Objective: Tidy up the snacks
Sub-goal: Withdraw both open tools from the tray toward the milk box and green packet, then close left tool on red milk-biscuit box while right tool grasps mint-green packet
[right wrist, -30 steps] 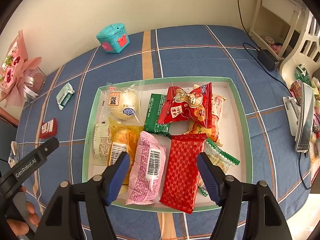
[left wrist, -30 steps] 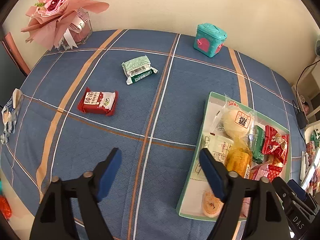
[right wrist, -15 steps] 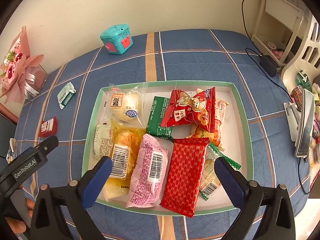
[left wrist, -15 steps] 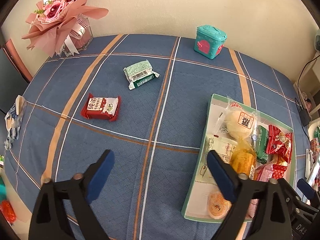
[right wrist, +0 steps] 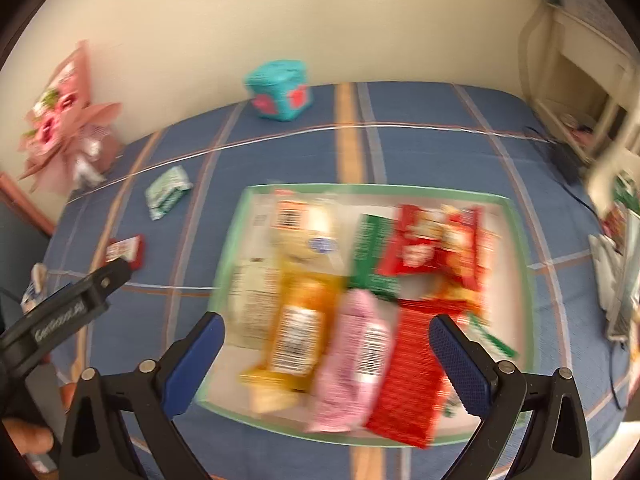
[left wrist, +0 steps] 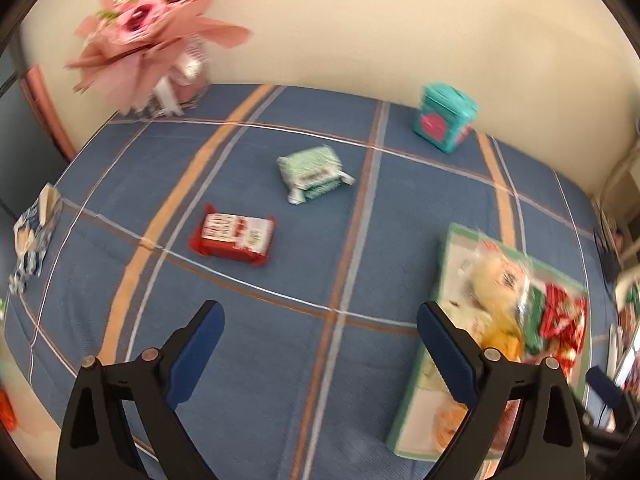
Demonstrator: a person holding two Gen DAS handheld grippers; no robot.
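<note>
Both tongs stand apart with nothing between their blue pads. Left tongs [left wrist: 320,352], seen from the left wrist, hang over bare blue plaid cloth covering the counter [left wrist: 256,360]. Right tongs [right wrist: 326,364], seen from the right wrist, hang over the near edge of the tray [right wrist: 520,240], above a pink packet [right wrist: 352,364] and a red patterned packet [right wrist: 412,372] that lie side by side.

The green-rimmed tray holds most of the snacks. At its 10 o'clock corner lies a pale round bun in clear wrap [right wrist: 304,224]; at 8 o'clock an orange packet with a barcode [right wrist: 296,328]; at centre a green packet [right wrist: 372,256]; at 2 o'clock a red bag with printed figures [right wrist: 436,240]. Motion blur softens every label.

Two snacks lie on the cloth outside the tray, well apart from it. In the left wrist view a red and white packet [left wrist: 234,234] lies at 11 o'clock from the left tongs, and a pale green packet [left wrist: 314,172] lies beyond it toward 12 o'clock. A teal box [left wrist: 444,118] stands near the wall at 1 o'clock, and a pink bouquet [left wrist: 152,28] stands in the far corner at 10 o'clock. A blue and white wrapper [left wrist: 32,240] lies at the cloth's 9 o'clock edge.

In the right wrist view the left tool's black arm enters at 8 o'clock, with fingers [right wrist: 28,436] of a hand beneath it.
</note>
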